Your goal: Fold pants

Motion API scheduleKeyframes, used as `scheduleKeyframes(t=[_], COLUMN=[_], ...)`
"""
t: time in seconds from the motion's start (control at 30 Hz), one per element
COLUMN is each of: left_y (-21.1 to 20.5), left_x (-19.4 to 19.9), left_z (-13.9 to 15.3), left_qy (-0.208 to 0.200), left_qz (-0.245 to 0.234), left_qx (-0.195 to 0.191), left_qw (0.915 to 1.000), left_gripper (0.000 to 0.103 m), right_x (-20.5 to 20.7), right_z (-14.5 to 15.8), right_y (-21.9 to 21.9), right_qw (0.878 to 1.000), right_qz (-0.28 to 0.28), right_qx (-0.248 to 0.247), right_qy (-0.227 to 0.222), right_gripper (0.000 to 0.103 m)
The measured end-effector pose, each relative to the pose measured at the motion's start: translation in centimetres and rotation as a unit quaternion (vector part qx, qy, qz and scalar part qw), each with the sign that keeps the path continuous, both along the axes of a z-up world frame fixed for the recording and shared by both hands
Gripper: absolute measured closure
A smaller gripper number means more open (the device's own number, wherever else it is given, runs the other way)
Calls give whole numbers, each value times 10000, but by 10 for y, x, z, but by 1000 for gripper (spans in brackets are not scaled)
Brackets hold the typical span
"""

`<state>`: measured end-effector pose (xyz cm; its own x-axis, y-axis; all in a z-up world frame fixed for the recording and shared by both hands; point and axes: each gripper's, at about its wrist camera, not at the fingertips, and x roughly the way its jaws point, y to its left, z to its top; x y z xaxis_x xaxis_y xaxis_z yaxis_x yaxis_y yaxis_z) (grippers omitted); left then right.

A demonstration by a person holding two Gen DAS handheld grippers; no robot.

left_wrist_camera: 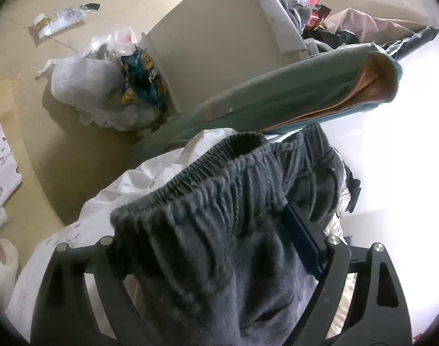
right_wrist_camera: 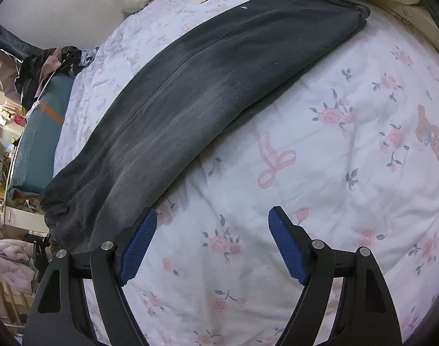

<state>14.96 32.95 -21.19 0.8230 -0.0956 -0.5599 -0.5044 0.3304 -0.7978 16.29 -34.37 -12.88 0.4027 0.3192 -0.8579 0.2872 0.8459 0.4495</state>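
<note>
You have one pair of dark grey pants point(right_wrist_camera: 208, 92) on the bed, lying flat across the floral quilt point(right_wrist_camera: 349, 173) from 8 o'clock to 1 o'clock in the right wrist view, legs stacked, hems at the far end.

Your left tool point(left_wrist_camera: 216, 248) has the elastic waistband point(left_wrist_camera: 190, 170) bunched between its two fingers. The cloth fills the gap and hides the left finger; one blue pad point(left_wrist_camera: 303, 245) shows at 4 o'clock, lying against the fabric. You cannot tell from this view whether the pads are pressing.

Your right tool point(right_wrist_camera: 212, 245) is wide apart and holds nothing. Its two blue pads point(right_wrist_camera: 138, 248) hover over the quilt, with the left one just beside the pants' near edge, at 7 o'clock.

Past the bed's edge in the left wrist view you have one white plastic bag point(left_wrist_camera: 104, 86) on the floor at 10 o'clock, one flat packet point(left_wrist_camera: 64, 18) at 11, and one teal mat point(left_wrist_camera: 291, 92) at 1 o'clock.
</note>
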Motion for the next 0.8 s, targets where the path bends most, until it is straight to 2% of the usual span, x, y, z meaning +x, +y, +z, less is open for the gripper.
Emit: scheduleKeyframes(t=[0.03, 0.07, 0.1, 0.2, 0.37, 0.5, 0.57, 0.67, 0.8], left_y=[1, 1, -1, -6, -21, -39, -46, -50, -50], left_x=[-2, -5, -5, -7, -11, -2, 0, 9, 12], left_z=[2, 7, 14, 36, 77, 110, 115, 117, 121], left_qy=[-52, -115, -97, -84, 176, 372, 586, 938, 1099], left_qz=[55, 86, 23, -116, -228, -371, -382, -487, -634], left_qx=[104, 261, 477, 776, 1261, 1732, 1810, 2031, 2260], left_qw=[9999, 9996, 9988, 9969, 9916, 9835, 9810, 9734, 9658], left_gripper=[35, 57, 73, 86, 89, 90, 90, 90, 90], right_x=[0, -1, 0, 2, 8, 19, 27, 43, 58], right_z=[-1, -1, -2, -3, -6, -22, -35, -65, -85], right_y=[0, 0, -1, -4, -25, -66, -95, -129, -172], right_qw=[10000, 10000, 10000, 9999, 9974, 9939, 9886, 9772, 9677], right_qz=[-20, -42, -50, -105, -390, -838, -1180, -1416, -1673], right_qx=[-27, -47, -50, 15, 581, 672, 849, 1520, 1687], right_qy=[10, 26, 38, 31, -197, -235, -394, -440, -843], right_gripper=[21, 21, 21, 21, 21, 21, 21, 21, 21])
